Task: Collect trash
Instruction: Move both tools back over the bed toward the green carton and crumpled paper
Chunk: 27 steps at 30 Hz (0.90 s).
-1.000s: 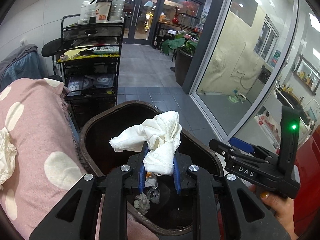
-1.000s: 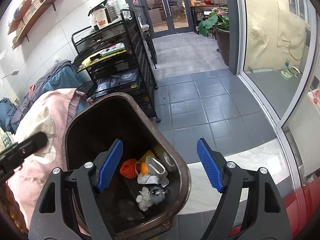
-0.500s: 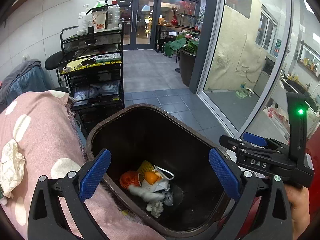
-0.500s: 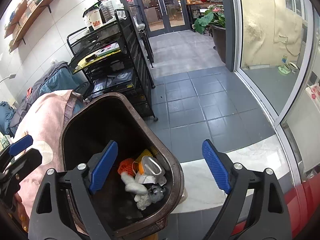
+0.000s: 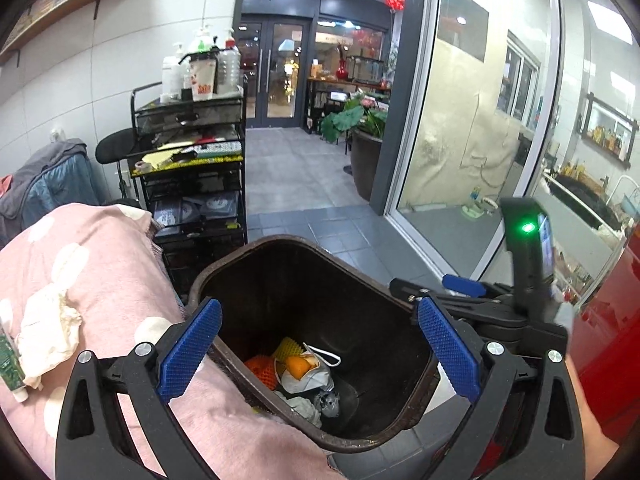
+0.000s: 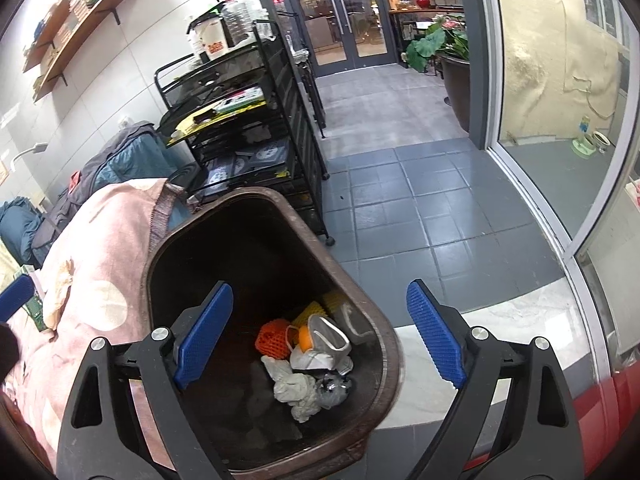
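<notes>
A brown bin (image 5: 288,240) stands tilted against a pink spotted blanket (image 5: 92,256). At its bottom lie a crumpled white tissue (image 6: 296,390), a face mask (image 6: 320,346) and an orange foam net (image 6: 274,338). My left gripper (image 5: 318,350) is open wide above the bin's mouth, with nothing between its blue pads. My right gripper (image 6: 320,334) is also open and empty, above the bin's (image 6: 256,192) near rim. One of its fingertips (image 5: 464,285) shows at the bin's right edge in the left wrist view. Another crumpled tissue (image 5: 48,328) lies on the blanket beside a green tube (image 5: 10,360).
A black wire shelf cart (image 5: 192,172) with bottles on top stands just behind the bin. Grey floor tiles (image 6: 420,208) run to glass doors, with a large potted plant (image 5: 360,136) and a glass wall on the right. A red surface (image 5: 608,328) borders the right.
The left gripper let go of the white tissue, which dropped into the bin, and its jaws opened wide as it drew back and up. The right jaws spread slightly wider.
</notes>
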Tool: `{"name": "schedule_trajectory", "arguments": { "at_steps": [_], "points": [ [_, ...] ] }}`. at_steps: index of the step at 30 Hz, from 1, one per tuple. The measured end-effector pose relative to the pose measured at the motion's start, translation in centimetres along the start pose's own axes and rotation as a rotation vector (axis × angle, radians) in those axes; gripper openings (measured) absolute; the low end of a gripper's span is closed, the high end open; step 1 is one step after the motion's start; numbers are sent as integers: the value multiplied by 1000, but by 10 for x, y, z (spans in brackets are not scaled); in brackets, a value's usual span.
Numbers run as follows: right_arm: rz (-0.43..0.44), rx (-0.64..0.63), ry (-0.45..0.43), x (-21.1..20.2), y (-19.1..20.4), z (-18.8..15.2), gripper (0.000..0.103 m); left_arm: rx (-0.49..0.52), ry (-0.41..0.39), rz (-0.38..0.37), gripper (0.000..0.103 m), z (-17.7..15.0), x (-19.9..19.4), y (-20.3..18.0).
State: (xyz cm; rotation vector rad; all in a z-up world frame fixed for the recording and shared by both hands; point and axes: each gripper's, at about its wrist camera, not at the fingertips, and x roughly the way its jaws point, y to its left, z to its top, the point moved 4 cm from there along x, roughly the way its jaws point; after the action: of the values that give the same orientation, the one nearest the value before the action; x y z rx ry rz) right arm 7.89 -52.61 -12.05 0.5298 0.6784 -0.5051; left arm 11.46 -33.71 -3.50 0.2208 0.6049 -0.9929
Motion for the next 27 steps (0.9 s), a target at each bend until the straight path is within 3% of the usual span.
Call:
{"name": "schedule_trajectory", "arguments": {
  "at_steps": [14,27],
  "points": [
    [144,-56,-3,-8,58,2,90,-79,-112,104,97,-10,-61,38],
    [308,-221,28,-12,150,-10,90,-171,-117,263,97,-42,-104,97]
  ]
}}
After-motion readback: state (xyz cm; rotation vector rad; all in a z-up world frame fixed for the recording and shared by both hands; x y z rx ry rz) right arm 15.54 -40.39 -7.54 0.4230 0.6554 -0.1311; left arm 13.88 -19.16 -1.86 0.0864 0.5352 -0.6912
